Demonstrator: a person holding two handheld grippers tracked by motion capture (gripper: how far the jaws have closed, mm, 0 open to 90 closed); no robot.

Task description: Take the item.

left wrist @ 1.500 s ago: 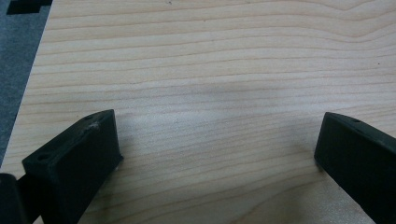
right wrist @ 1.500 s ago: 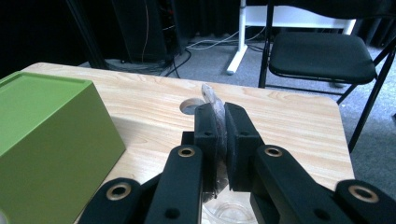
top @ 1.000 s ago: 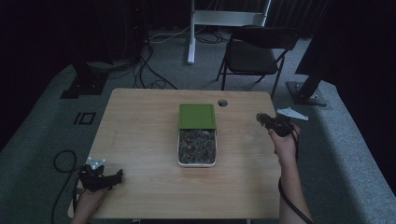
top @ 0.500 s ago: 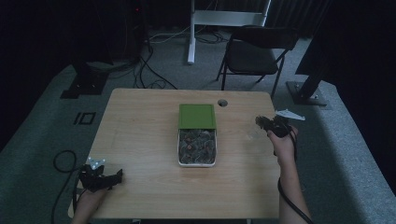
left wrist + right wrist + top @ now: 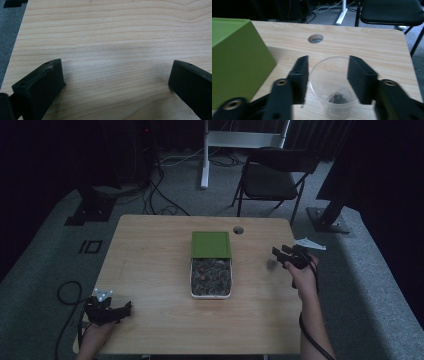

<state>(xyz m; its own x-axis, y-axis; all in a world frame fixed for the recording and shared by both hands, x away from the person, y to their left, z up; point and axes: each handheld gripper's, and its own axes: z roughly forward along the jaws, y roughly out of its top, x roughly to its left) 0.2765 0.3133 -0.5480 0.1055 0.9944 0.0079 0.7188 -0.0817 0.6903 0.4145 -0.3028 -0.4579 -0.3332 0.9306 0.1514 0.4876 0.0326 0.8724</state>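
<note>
A clear plastic cup (image 5: 332, 87) with some dark bits at its bottom stands between my right gripper's (image 5: 328, 60) jaws, which press on its rim from both sides. In the high view, that gripper (image 5: 278, 255) is at the table's right side, pointing left, with the cup (image 5: 271, 264) at its tips. A green box (image 5: 211, 244) sits mid-table with a white tray (image 5: 192, 281) of dark small pieces right in front of it. My left gripper (image 5: 126, 308) rests at the near left corner. Its jaws (image 5: 117, 65) are wide apart over bare wood.
The green box (image 5: 237, 57) rises close on the left in the right gripper view. A round cable hole (image 5: 238, 229) lies behind the box to its right. A black folding chair (image 5: 272, 172) stands beyond the far edge. Cables run over the floor at the left.
My right hand and its gripper have drifted slightly toward the near side. The left gripper has stayed put.
</note>
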